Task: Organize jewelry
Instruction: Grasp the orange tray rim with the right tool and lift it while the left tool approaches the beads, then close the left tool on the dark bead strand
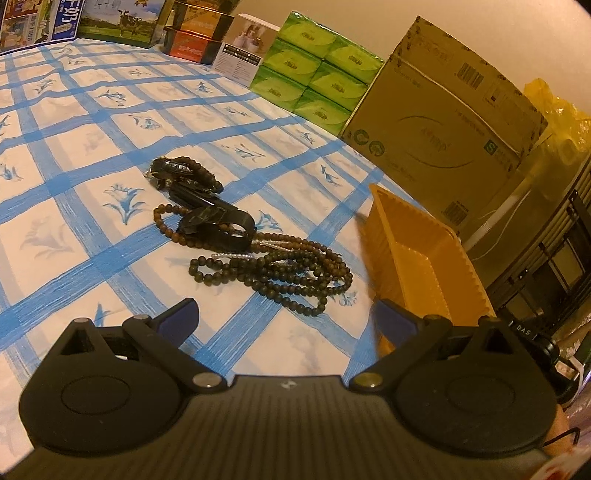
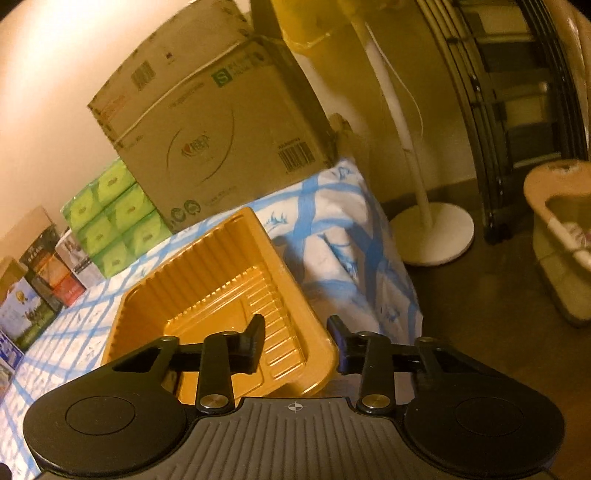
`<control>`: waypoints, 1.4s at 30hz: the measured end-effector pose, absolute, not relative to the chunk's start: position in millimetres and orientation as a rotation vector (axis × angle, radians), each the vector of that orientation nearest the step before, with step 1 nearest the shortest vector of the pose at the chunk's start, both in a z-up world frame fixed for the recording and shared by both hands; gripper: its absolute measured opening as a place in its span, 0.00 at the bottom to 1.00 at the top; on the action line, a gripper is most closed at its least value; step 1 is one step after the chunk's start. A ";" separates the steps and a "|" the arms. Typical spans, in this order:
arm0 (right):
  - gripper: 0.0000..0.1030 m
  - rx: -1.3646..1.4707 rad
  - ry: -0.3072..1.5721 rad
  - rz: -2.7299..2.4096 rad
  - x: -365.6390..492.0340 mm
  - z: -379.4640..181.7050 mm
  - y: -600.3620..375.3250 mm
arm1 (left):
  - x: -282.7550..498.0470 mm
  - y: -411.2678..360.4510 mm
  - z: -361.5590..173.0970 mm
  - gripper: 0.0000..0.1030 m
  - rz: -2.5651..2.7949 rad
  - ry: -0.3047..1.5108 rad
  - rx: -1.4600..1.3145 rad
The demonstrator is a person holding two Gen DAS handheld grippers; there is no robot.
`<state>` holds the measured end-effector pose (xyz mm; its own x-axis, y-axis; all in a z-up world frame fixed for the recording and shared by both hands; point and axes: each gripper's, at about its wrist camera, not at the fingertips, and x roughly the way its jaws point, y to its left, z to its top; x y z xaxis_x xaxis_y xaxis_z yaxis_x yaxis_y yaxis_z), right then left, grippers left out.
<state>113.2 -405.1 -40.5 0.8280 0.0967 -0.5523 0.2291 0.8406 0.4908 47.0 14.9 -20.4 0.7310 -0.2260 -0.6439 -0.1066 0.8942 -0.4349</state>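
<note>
A heap of dark brown bead strands (image 1: 295,273) lies on the blue-checked cloth, with a black strap-like piece (image 1: 218,221) and another beaded bracelet (image 1: 184,171) just beyond it. My left gripper (image 1: 288,319) hovers open in front of the heap, nothing between its fingers. A ribbed yellow plastic tray (image 1: 417,258) sits to the right of the beads. In the right wrist view, my right gripper (image 2: 297,343) straddles the near right wall of the yellow tray (image 2: 221,295), one finger inside and one outside. I see no firm pinch on the wall. The tray holds nothing.
A large cardboard box (image 2: 214,122), stacked green tissue packs (image 2: 114,225) and several printed cartons (image 1: 195,33) line the back of the table. The table's corner (image 2: 351,229) drops off right beside the tray. A white fan stand (image 2: 432,236) is on the floor.
</note>
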 end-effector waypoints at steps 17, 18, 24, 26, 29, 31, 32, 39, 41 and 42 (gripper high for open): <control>0.08 0.498 0.602 -0.051 123.6 -28.7 -398.0 | 54.0 15.1 -28.1 0.97 -0.052 0.760 -0.399; 0.08 0.463 0.595 -0.045 125.1 -25.3 -394.1 | 55.5 16.7 -28.7 0.96 -0.048 0.759 -0.388; 0.08 0.255 0.548 -0.016 135.4 -7.2 -372.2 | 74.9 19.8 -32.7 0.85 -0.082 0.761 -0.207; 0.08 0.188 0.534 0.003 139.3 -2.8 -366.2 | 82.6 18.1 -34.2 0.82 -0.108 0.755 -0.122; 0.08 0.113 0.514 0.026 142.5 2.4 -360.1 | 93.7 13.0 -37.9 0.75 -0.156 0.751 0.000; 0.08 0.097 0.511 0.032 144.2 4.3 -357.8 | 100.5 9.0 -40.5 0.66 -0.191 0.748 0.084; 0.08 0.092 0.510 0.033 144.8 4.8 -356.9 | 103.5 6.8 -41.8 0.62 -0.210 0.747 0.130; 0.08 0.083 0.522 0.032 147.1 3.2 -353.6 | 113.6 -7.4 -48.8 0.36 -0.337 0.737 0.403; 0.07 0.085 0.526 0.033 146.6 3.4 -355.6 | 114.4 -9.3 -47.9 0.34 -0.364 0.728 0.412; 0.07 0.085 0.527 0.034 146.6 3.5 -355.7 | 115.3 -10.5 -46.8 0.32 -0.375 0.724 0.406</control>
